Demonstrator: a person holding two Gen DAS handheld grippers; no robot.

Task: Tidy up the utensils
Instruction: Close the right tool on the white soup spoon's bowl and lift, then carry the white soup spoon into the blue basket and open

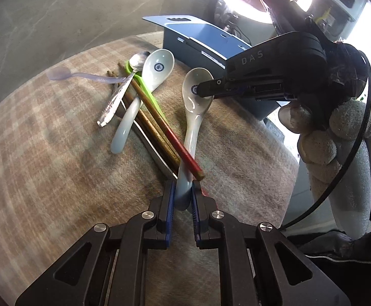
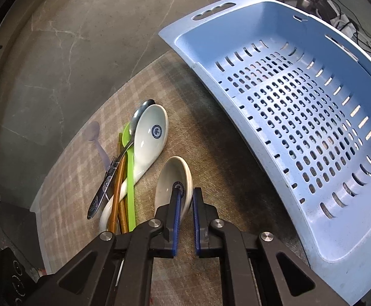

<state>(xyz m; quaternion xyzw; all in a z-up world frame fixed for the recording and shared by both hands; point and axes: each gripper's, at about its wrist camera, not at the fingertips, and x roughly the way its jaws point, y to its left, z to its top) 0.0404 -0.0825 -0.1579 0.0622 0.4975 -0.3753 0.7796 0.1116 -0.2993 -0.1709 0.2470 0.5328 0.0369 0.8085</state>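
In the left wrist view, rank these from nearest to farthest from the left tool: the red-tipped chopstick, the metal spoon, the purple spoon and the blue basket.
1. Red-tipped chopstick: its end lies just beyond the left tool.
2. Metal spoon: up and left, in the pile.
3. Purple spoon: far left edge of the pile.
4. Blue basket: at the back, right of centre.

The purple spoon and basket are close to call.

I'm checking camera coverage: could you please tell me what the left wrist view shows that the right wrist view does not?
Only the left wrist view shows the gloved hand, the ring light and the red-tipped chopstick across the held spoon's handle. Only the right wrist view shows the blue basket's perforated floor. Both show the white ceramic spoon, with the left gripper on its handle and the right gripper on its bowl rim, and the utensil pile.
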